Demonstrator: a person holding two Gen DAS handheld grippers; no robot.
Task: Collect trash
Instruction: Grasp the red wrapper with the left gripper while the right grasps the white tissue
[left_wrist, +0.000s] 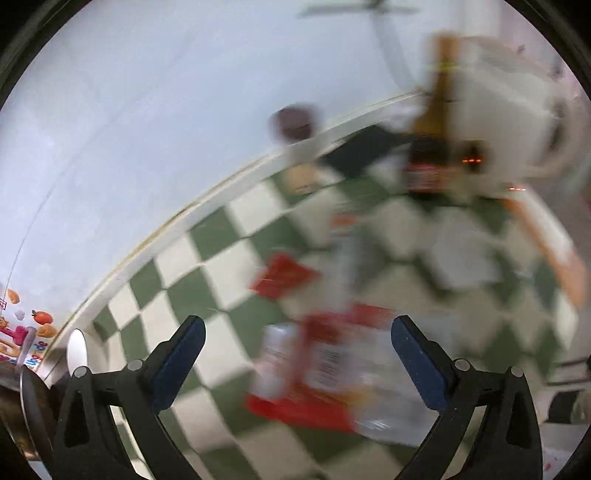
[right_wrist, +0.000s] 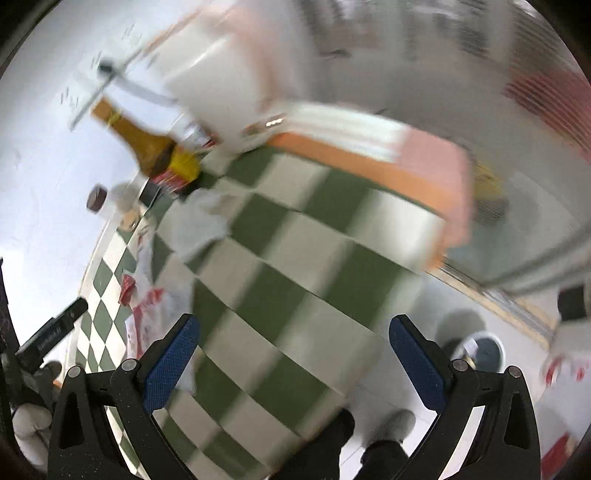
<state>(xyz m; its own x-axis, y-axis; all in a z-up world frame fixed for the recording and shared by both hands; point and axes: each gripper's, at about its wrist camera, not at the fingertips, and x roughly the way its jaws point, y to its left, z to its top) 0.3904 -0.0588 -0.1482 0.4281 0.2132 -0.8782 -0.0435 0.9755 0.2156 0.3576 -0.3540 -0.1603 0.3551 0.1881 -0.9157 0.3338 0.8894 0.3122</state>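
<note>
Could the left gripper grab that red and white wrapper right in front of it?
Probably yes. The left gripper has its jaws wide open, and the red and white wrapper lies on the checkered tablecloth between them with nothing visibly blocking, though the view is blurred.

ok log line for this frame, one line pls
left gripper: open, above red-and-white wrapper | right gripper: open, empty, over checkered table | views motion-blurred
</note>
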